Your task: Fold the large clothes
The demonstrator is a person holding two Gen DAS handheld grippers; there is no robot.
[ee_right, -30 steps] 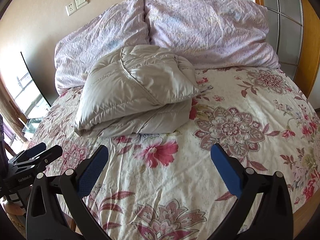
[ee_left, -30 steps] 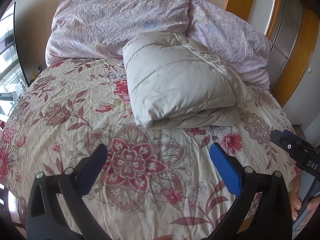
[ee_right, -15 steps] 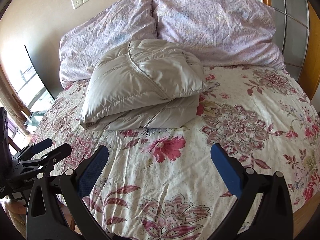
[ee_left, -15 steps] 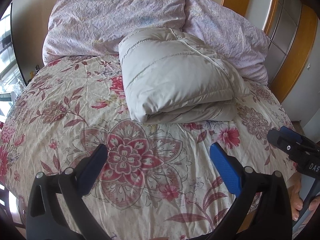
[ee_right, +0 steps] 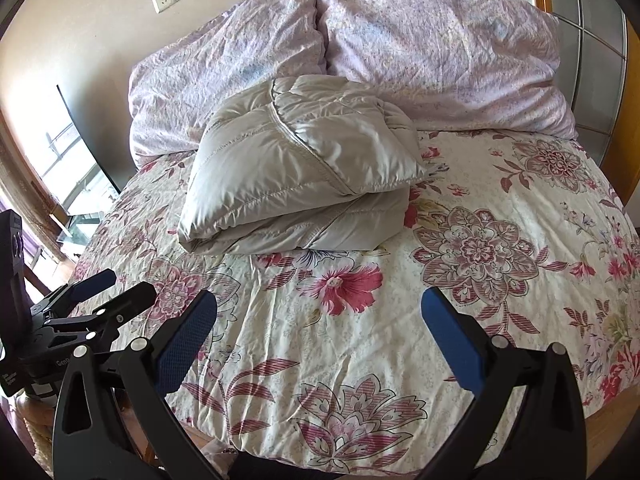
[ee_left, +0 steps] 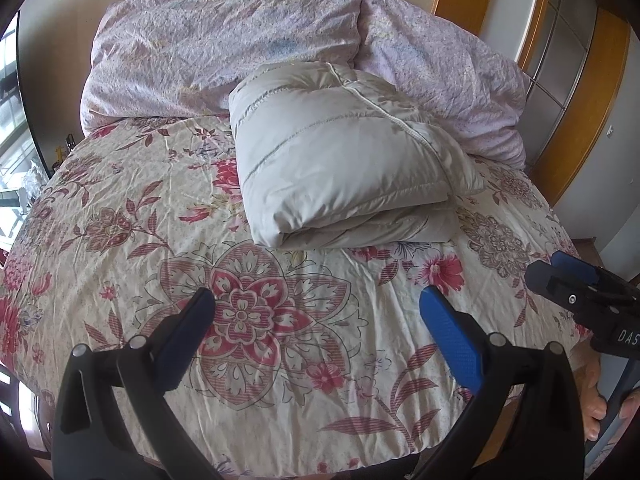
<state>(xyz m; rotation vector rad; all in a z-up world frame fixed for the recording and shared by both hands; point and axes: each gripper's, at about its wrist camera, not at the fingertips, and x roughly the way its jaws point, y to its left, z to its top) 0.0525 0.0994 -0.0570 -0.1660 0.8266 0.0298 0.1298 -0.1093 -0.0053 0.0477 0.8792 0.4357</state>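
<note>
looking out from the left wrist, the folded grey puffer coat (ee_left: 344, 156) is lying as a thick, squared bundle toward the head end of the bed (ee_left: 120, 240), its far edge pressing against the lilac pillows (ee_left: 224, 40) and the near edge of the bed lying well apart from it. the folding is looking finished, as far as this view shows: layers are stacking on one another, the rounded fold is facing the foot of the bed, and no sleeve or hem is trailing loose. its long axis is running roughly across the bed, tilting a little toward the far right corner. the left gripper (ee_left: 316, 320) is hovering over the near edge with its jaws spread wide and nothing between them. the right gripper (ee_left: 560, 276) is showing at the right edge. from the right wrist, the coat (ee_right: 300, 168) is sitting left of centre, again touching the pillows (ee_right: 432, 40), long axis crosswise, stitched seam running diagonally over the top. the right gripper (ee_right: 318, 316) is gaping empty too, and the left gripper (ee_right: 100, 288) is hanging by the left edge. little seems to be remaining beyond perhaps tidying.
</note>
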